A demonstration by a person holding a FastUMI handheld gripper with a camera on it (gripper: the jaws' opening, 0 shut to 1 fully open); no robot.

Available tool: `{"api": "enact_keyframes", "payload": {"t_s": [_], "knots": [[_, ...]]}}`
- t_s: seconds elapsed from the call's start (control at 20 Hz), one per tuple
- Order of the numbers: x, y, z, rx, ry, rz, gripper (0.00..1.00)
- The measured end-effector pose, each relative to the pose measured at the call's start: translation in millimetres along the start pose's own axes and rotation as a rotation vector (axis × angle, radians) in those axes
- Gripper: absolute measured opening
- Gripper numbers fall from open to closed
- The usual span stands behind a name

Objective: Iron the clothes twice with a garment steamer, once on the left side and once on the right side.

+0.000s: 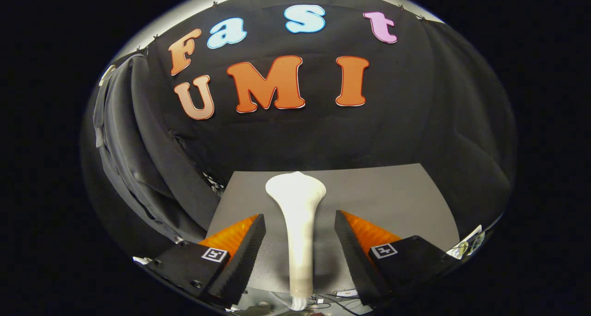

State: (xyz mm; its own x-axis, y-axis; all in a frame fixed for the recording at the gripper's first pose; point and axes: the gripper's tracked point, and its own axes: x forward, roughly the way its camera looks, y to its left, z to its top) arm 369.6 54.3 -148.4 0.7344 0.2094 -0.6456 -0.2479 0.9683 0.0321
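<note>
White garment steamer (296,223) between open gripper (300,226) jaws; plain grey desk (392,200); dark grey clothes (124,136) hanging beside black cloth wall (300,136).

The steamer (296,223) base and its cord are cut off below the tool (300,228).

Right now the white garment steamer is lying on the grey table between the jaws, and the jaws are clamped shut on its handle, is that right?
Not quite. The gripper view shows the garment steamer on the grey table between the jaws, but the gripper is open: its jaws stand apart on either side of the handle, with a gap on each side.
</note>
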Motion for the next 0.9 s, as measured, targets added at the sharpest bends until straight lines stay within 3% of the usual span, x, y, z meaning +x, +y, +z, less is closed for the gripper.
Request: {"api": "enact_keyframes", "payload": {"t_s": [0.6, 0.85, 0.9], "knots": [[64, -7, -33, 0.054, 0.206, 0.062, 0.98], [81, -10, -50, 0.071, 0.295, 0.070, 0.91], [82, -8, -54, 0.071, 0.309, 0.072, 0.86]]}}
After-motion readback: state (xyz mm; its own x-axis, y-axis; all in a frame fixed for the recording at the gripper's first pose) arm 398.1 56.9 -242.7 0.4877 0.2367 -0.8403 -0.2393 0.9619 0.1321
